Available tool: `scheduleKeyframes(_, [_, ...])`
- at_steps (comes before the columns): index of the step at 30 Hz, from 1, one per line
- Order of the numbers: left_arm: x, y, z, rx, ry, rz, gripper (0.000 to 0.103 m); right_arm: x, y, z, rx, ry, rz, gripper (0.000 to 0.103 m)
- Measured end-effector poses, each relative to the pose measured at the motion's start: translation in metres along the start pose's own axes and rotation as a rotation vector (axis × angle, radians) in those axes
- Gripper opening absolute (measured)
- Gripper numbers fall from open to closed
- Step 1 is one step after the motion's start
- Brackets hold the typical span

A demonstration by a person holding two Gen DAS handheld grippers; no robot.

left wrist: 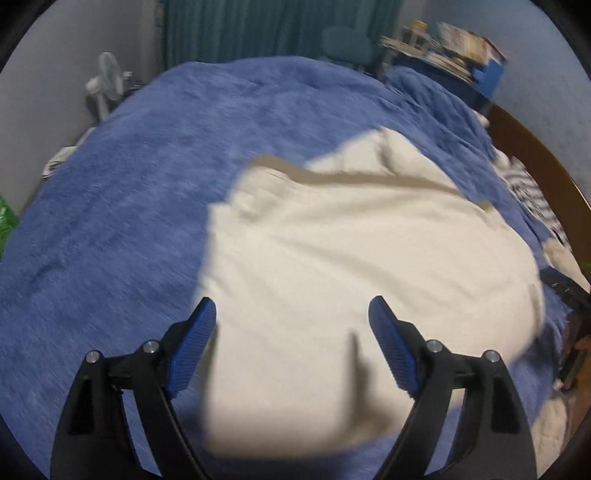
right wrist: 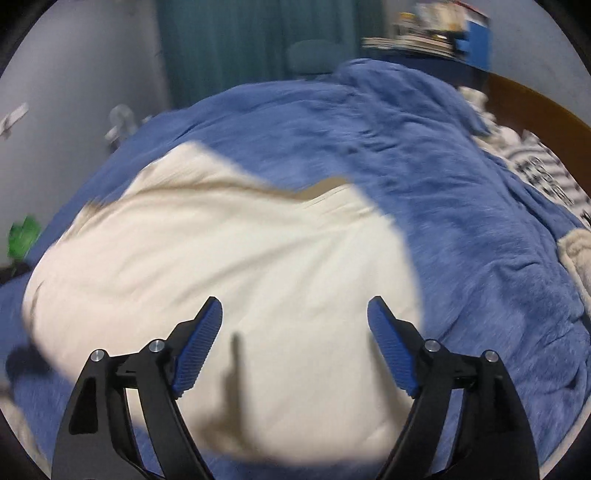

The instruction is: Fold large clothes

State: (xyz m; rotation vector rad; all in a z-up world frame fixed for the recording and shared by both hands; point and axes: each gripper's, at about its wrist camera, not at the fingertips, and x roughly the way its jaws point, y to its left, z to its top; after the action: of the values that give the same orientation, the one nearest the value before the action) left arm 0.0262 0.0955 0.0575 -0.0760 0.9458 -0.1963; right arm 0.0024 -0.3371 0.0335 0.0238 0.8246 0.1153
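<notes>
Left wrist view: the left gripper [left wrist: 291, 314], black-framed with blue ribbed pads [left wrist: 192, 347], stands with its jaws spread wide and nothing between them; it hangs above the near edge of a large cream-white cloth garment [left wrist: 332, 258]. The garment lies spread on a blue fleece blanket [left wrist: 129, 184] covering a bed, with a folded edge running across its far part and a tan inner band [left wrist: 369, 181] showing along that fold. The picture is blurred, so finer seams cannot be made out. A white standing fan [left wrist: 105, 85] is at the far left, a teal curtain [left wrist: 277, 29] behind the bed, a stack of books and boxes [left wrist: 450, 48] at the far right, and a black-and-white striped fabric [left wrist: 528, 192] beside the brown wooden bed frame [left wrist: 535, 155]. Right wrist view: the right gripper [right wrist: 295, 314], of the same build, also has its jaws wide apart and grips nothing; the pads are clear of the cloth. The cream-white garment [right wrist: 221, 277] lies below and to the left of it on the blanket [right wrist: 461, 221], and a green item [right wrist: 24, 236] sits at the left edge.
</notes>
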Motion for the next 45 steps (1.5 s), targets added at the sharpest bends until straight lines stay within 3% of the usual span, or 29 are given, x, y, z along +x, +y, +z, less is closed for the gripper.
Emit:
scheduleKeyframes(6, [-0.004, -0.054, -0.019, 0.097, 0.018, 0.01, 0.08, -0.017, 0.048, -0.032, -0.09, 0.055, 0.045, 0.08])
scheduleKeyframes(10, [0.014, -0.073, -0.032, 0.083, 0.068, -0.052, 0.08, -0.011, 0.062, -0.042, -0.116, 0.099, 0.044, 0.082])
scheduleKeyframes(14, [0.039, -0.092, -0.035, 0.153, 0.06, 0.017, 0.087, 0.011, 0.066, -0.029, -0.061, 0.121, 0.055, 0.089])
scheduleKeyframes(18, [0.056, -0.096, -0.009, 0.147, 0.057, 0.025, 0.092, 0.036, 0.068, 0.001, -0.032, 0.109, 0.045, 0.089])
scheduleKeyframes(24, [0.111, -0.099, 0.046, 0.152, 0.145, 0.065, 0.097, 0.088, 0.083, 0.043, -0.098, 0.162, -0.022, 0.089])
scheduleKeyframes(29, [0.144, -0.09, 0.086, 0.116, 0.179, 0.115, 0.097, 0.127, 0.075, 0.072, -0.054, 0.216, 0.019, 0.089])
scheduleKeyframes(33, [0.167, -0.086, 0.111, 0.1, 0.191, 0.144, 0.097, 0.146, 0.073, 0.084, -0.04, 0.21, 0.033, 0.09])
scheduleKeyframes(37, [0.176, -0.082, 0.122, 0.053, 0.153, 0.156, 0.097, 0.154, 0.065, 0.085, 0.01, 0.2, 0.061, 0.09])
scheduleKeyframes(45, [0.2, -0.073, 0.102, 0.026, 0.213, 0.123, 0.097, 0.173, 0.075, 0.068, -0.054, 0.249, 0.02, 0.092])
